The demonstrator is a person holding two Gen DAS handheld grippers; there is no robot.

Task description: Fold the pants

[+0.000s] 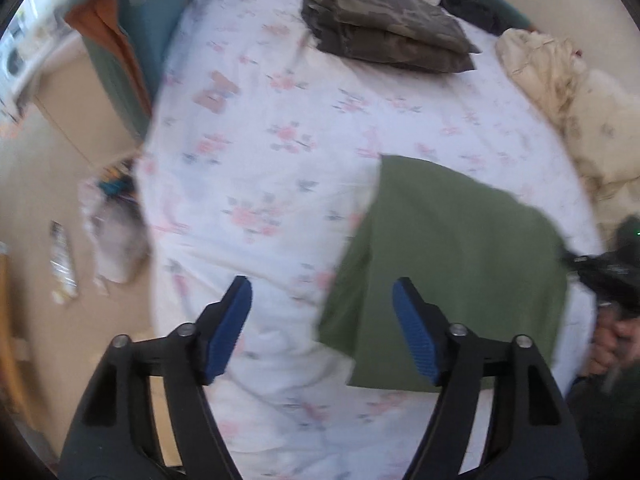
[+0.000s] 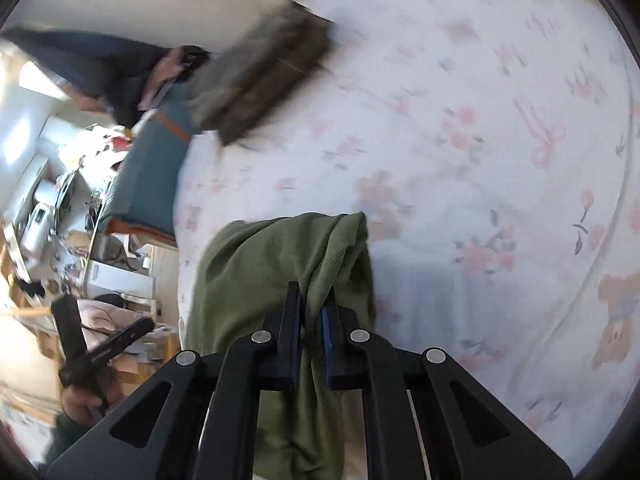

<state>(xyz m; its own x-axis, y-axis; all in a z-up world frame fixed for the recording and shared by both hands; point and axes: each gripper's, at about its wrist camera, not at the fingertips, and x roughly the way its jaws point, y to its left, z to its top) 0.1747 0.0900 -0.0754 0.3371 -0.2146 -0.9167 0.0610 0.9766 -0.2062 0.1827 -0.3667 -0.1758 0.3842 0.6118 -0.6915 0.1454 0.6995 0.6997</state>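
Observation:
Olive green pants [image 1: 448, 264] lie folded on the floral bed sheet [image 1: 260, 152], to the right in the left wrist view. My left gripper [image 1: 322, 300] is open and empty, hovering above the sheet by the pants' left edge. My right gripper [image 2: 314, 312] is shut on a bunched fold of the green pants [image 2: 272, 264] and holds it up off the bed. The right gripper also shows at the right edge of the left wrist view [image 1: 608, 276].
A folded camouflage garment [image 1: 380, 24] lies at the far side of the bed. A cream blanket [image 1: 560, 80] is bunched at the right. A teal and orange cushion [image 1: 120, 40] sits at the bed's left edge. Clutter lies on the floor [image 1: 60, 264] on the left.

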